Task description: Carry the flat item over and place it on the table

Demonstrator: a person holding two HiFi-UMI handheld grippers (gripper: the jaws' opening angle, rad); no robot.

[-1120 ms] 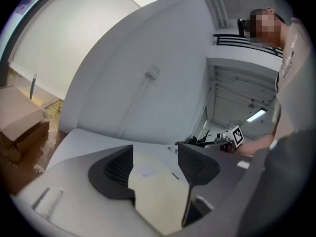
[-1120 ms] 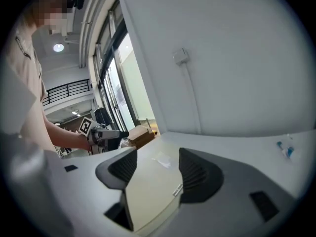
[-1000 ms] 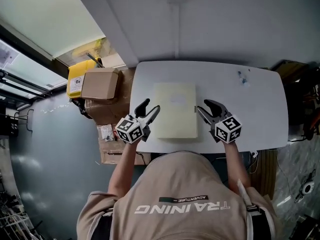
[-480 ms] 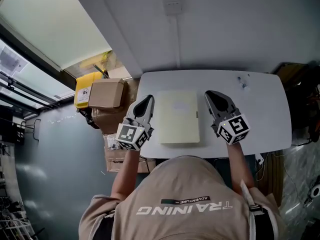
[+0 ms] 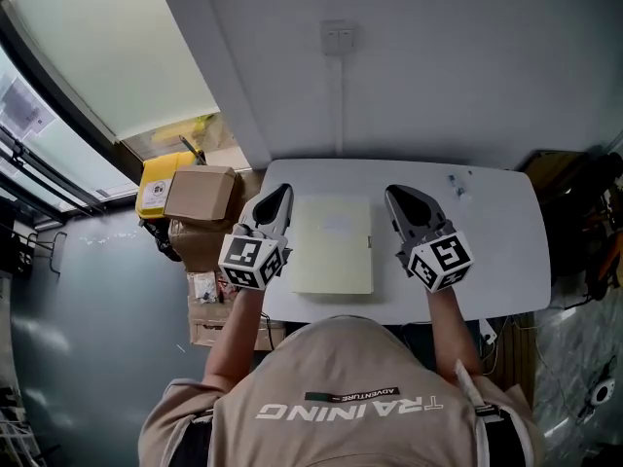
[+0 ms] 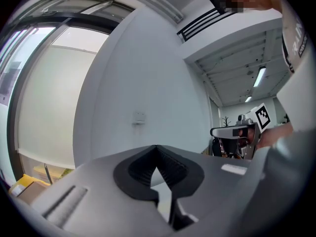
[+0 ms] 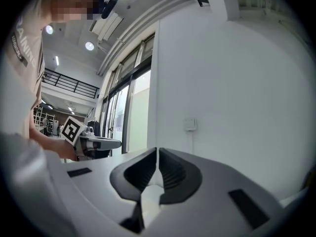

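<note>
1. the pale flat item (image 5: pixel 333 244) lies flat on the white surface (image 5: pixel 496 246), towards its front edge.
2. the left claw (image 5: pixel 275 202) is just left of the flat item, apart from it, jaws pressed together on nothing.
3. the right claw (image 5: pixel 404 202) is just right of the flat item, jaws likewise together and empty.
4. a cardboard box (image 5: pixel 201 193) stands further left of the flat item, off the surface.

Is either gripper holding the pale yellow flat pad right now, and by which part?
Nothing is held. The left gripper and right gripper are both shut and empty; the pale yellow flat pad lies on the white table between them.
</note>
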